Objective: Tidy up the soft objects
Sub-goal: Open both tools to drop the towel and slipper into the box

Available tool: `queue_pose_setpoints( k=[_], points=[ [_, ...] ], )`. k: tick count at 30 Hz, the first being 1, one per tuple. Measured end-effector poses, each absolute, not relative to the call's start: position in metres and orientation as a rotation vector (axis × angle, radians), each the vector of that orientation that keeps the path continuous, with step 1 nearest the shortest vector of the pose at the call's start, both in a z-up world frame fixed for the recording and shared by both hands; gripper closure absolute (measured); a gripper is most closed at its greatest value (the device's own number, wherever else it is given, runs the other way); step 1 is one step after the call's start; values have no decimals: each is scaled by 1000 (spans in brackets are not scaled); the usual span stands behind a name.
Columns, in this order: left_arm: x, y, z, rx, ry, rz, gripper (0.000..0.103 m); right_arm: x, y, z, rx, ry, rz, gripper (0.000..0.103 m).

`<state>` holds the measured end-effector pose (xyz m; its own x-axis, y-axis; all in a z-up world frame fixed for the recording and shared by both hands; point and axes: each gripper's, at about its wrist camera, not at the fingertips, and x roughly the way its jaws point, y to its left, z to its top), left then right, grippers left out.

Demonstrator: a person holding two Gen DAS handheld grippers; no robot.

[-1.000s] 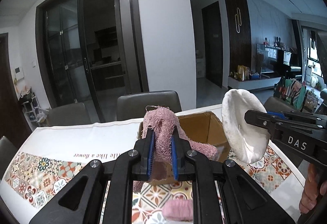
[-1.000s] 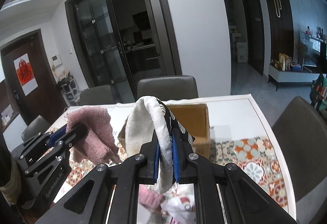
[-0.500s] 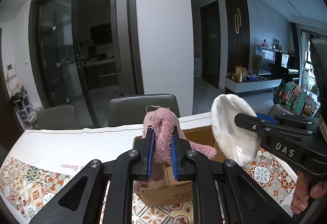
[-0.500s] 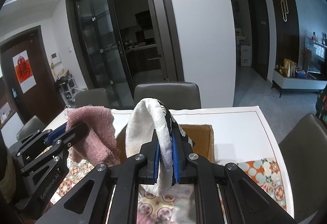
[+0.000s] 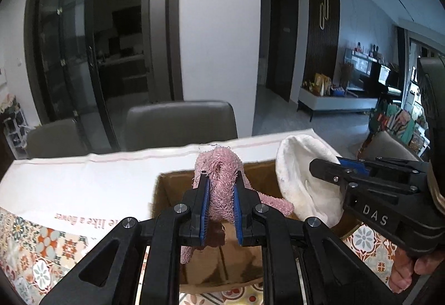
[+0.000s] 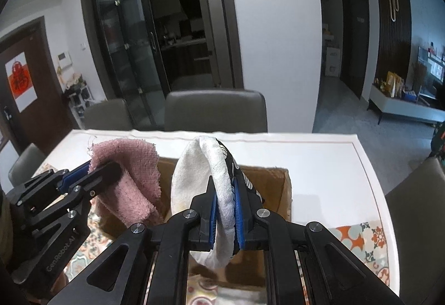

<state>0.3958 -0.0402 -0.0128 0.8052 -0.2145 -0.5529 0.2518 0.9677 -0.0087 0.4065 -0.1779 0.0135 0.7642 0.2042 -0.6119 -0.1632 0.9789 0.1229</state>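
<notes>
Dining table (image 5: pixel 83 182) scene: two grippers carry cloths over an open cardboard box (image 5: pixel 172 185).
Left gripper (image 5: pixel 219 210) clamps a pink towel (image 5: pixel 219 180), right gripper (image 6: pixel 225 210) a white cloth (image 6: pixel 192 174), both just above the box; next, lower and release inside.

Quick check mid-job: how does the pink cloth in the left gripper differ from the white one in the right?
The pink cloth is shaggy terry with a frayed edge; the white cloth is smoother woven fabric. The pink cloth is one colour; the white cloth shows a black-and-white patterned side. Shared: each is pinched in shut jaws, left gripper and right gripper, hanging over the open cardboard box.
</notes>
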Motion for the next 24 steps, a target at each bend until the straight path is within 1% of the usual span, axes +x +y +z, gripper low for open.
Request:
queue_pose_setpoints(
  k=[5, 7, 9, 10, 11, 12, 13, 14, 15, 16, 19, 24],
  points=[
    [408, -47, -34, 75, 650, -262, 86, 421, -182, -10, 67, 739, 188, 91],
    [409, -49, -39, 79, 665, -264, 81, 425, -183, -19, 71, 764, 193, 90],
    [408, -51, -41, 84, 670, -269, 68, 429, -183, -25, 69, 781, 194, 89],
    [407, -52, -41, 90, 662, -267, 65, 430, -183, -27, 67, 789, 196, 89],
    [405, -54, -39, 98, 651, -262, 59, 431, -184, -30, 67, 795, 197, 89],
    [406, -54, -37, 106, 645, -257, 55, 430, -185, -31, 70, 797, 195, 86],
    [406, -54, -36, 112, 638, -251, 54, 430, -186, -32, 74, 799, 194, 78],
    [404, -55, -35, 117, 632, -242, 52, 430, -186, -32, 77, 800, 192, 73],
    [404, -53, -34, 120, 629, -237, 52, 429, -188, -32, 81, 798, 188, 64],
    [402, -53, -33, 123, 626, -228, 51, 428, -189, -30, 87, 788, 183, 61],
    [396, -51, -28, 121, 617, -206, 48, 423, -191, -25, 80, 773, 168, 61],
    [382, -43, -16, 111, 596, -189, 41, 411, -191, -18, 89, 765, 172, 61]
  ],
)
